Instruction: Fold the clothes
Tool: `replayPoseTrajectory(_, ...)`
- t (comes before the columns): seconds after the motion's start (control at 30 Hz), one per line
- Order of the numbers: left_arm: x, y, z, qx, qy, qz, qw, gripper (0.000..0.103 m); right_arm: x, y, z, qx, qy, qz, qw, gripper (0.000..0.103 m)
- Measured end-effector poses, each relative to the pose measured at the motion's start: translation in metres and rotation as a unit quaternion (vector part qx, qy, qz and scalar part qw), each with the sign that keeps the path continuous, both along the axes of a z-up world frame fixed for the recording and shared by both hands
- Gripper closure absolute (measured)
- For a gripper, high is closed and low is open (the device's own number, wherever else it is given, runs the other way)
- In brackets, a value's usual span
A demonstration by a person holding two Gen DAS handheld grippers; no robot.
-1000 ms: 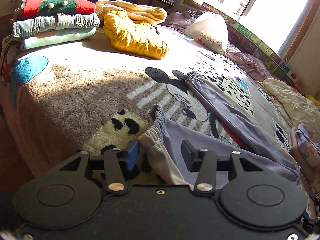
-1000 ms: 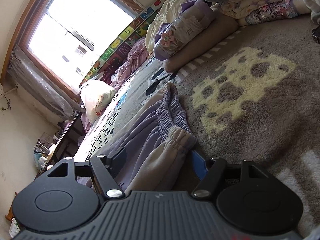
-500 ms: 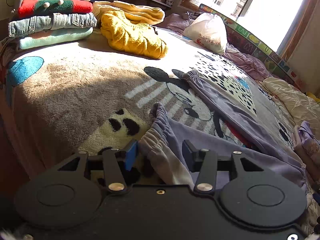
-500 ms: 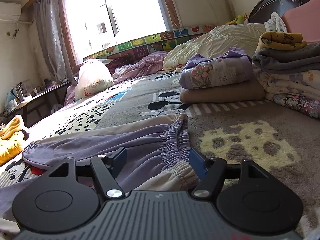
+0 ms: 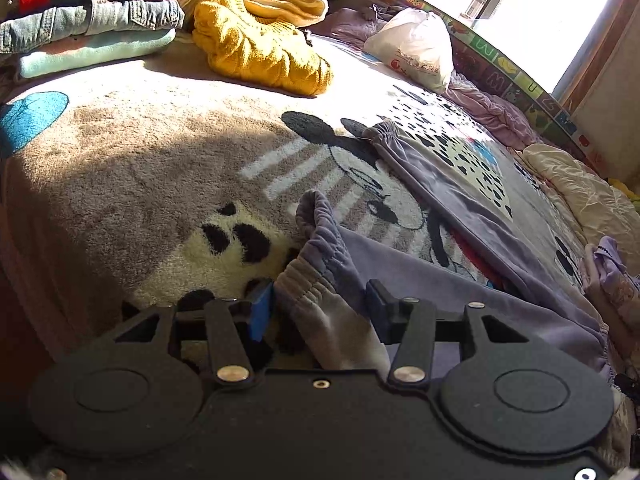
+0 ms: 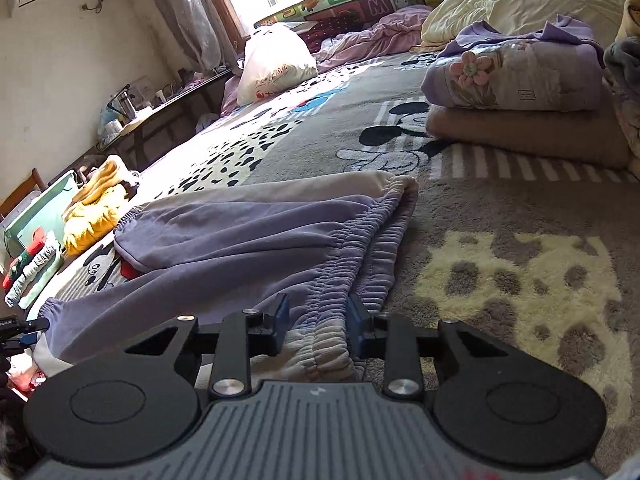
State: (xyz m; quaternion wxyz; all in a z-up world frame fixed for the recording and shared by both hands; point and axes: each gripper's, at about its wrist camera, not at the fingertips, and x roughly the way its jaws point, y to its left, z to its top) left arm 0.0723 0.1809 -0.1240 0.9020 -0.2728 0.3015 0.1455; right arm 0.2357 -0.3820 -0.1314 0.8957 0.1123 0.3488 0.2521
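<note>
The purple sweatpants (image 6: 248, 236) lie spread across the cartoon-print blanket (image 5: 132, 168) on the bed, waistband end nearest me, legs running off toward the window. The right gripper (image 6: 316, 322) has just been closing, and its blue pads now pinch a bunch of the gathered waistband (image 6: 340, 280). The left gripper (image 5: 316, 312) has a cuffed, ribbed edge (image 5: 308, 284) between its fingers; the blue pad seems to touch the cloth, but a gap shows beside the black one, so I'd call it parted around the fabric, not clamped. That is where I'd expect trouble: if both hands lift now, the left side may slide free and the pants would hang from one corner and twist. The right bite also looks thick, several layers of elastic bunched together, so a layer could slip out, or the fold could come out crooked because front and back are not matched. The fleecy blanket may drag on the fabric and pull creases into it. Which part of the pants the left gripper has, a leg cuff or the other end of the waist, I can't tell; the gripper body covers the cloth below it. The far leg ends are small and partly in glare, and the stack of folded clothes (image 5: 88, 20) beyond is cut off at the frame edge.
</note>
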Motion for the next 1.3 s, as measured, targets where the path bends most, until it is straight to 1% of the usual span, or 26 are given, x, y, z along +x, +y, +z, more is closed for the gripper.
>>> replayPoseTrajectory(0.1,0.001,0.0,0.0,-0.001,0.0,-0.001,1.0,0.054,0.0,0.003,0.002,-0.014,0.004,0.016,1.0,0.07)
replayPoseTrajectory(0.2,0.0,0.0,-0.001,-0.002,0.0,-0.003,1.0,0.054,0.007,0.003,0.0,-0.015,0.013,0.004,1.0,0.07)
replayPoseTrajectory(0.27,0.0,0.001,0.0,-0.004,0.0,-0.003,1.0,0.054,0.014,0.001,-0.005,0.006,0.034,0.011,0.999,0.07)
replayPoseTrajectory(0.33,-0.001,0.001,0.0,-0.005,0.0,-0.003,1.0,0.053,0.02,-0.002,-0.007,0.012,0.05,0.0,0.999,0.075)
replayPoseTrajectory(0.4,-0.001,0.001,0.0,-0.004,0.0,-0.003,1.0,0.053,0.025,-0.013,-0.012,0.071,0.074,-0.011,0.995,0.073)
replayPoseTrajectory(0.47,0.0,0.0,0.0,-0.001,0.001,-0.004,1.0,0.053,0.023,-0.014,-0.01,0.076,0.071,0.003,0.995,0.071)
replayPoseTrajectory(0.5,0.0,0.0,-0.001,0.0,0.002,-0.004,1.0,0.053,0.022,-0.013,-0.009,0.071,0.079,0.017,0.994,0.071)
replayPoseTrajectory(0.57,0.001,-0.001,-0.001,0.003,0.003,-0.005,1.0,0.052,0.022,-0.012,-0.011,0.061,0.093,0.028,0.993,0.072)
replayPoseTrajectory(0.6,0.001,-0.001,-0.001,0.004,0.003,-0.005,1.0,0.052,0.024,-0.014,-0.013,0.068,0.101,0.024,0.992,0.073)
replayPoseTrajectory(0.7,0.001,-0.002,-0.001,0.006,0.004,-0.004,1.0,0.052,0.03,-0.022,-0.022,0.117,0.13,0.001,0.985,0.075)
replayPoseTrajectory(0.73,0.001,-0.002,-0.001,0.006,0.004,-0.004,1.0,0.052,0.03,-0.02,-0.022,0.112,0.126,0.003,0.986,0.076)
replayPoseTrajectory(0.8,0.0,-0.002,-0.001,0.006,0.004,-0.003,1.0,0.052,0.025,-0.01,-0.017,0.077,0.108,0.018,0.991,0.08)
replayPoseTrajectory(0.83,0.0,-0.002,-0.001,0.008,0.004,-0.005,0.9999,0.053,0.021,-0.005,-0.014,0.058,0.101,0.029,0.993,0.084)
replayPoseTrajectory(0.87,0.0,-0.002,-0.001,0.009,0.004,-0.006,0.9999,0.053,0.017,-0.001,-0.01,0.039,0.093,0.04,0.994,0.086)
replayPoseTrajectory(0.9,-0.001,-0.002,-0.002,0.011,0.004,-0.008,0.9999,0.053,0.011,-0.004,-0.002,0.02,0.075,0.037,0.996,0.087)
replayPoseTrajectory(0.97,0.0,-0.002,-0.002,0.013,0.006,-0.01,0.9999,0.053,0.004,-0.027,0.007,0.041,0.067,0.019,0.997,0.087)
replayPoseTrajectory(1.0,0.001,-0.001,-0.002,0.009,0.006,-0.008,0.9999,0.053,0.002,-0.03,0.006,0.018,0.067,0.012,0.998,0.087)
replayPoseTrajectory(1.03,0.001,0.001,-0.002,0.001,0.004,-0.005,1.0,0.053,0.001,-0.028,0.003,-0.018,0.074,0.018,0.997,0.087)
replayPoseTrajectory(1.07,0.0,0.003,-0.001,-0.005,0.002,-0.002,1.0,0.053,-0.002,-0.022,0.0,-0.042,0.072,0.028,0.996,0.087)
replayPoseTrajectory(1.2,-0.004,0.007,0.002,-0.016,-0.007,0.006,0.9998,0.053,-0.013,-0.007,0.002,-0.083,0.047,0.014,0.995,0.081)
replayPoseTrajectory(1.27,-0.005,0.007,0.002,-0.016,-0.009,0.006,0.9998,0.053,-0.022,-0.001,0.002,-0.119,0.032,-0.005,0.992,0.068)
replayPoseTrajectory(1.3,-0.006,0.007,0.002,-0.015,-0.009,0.006,0.9998,0.053,-0.026,0.002,0.003,-0.138,0.023,-0.017,0.99,0.058)
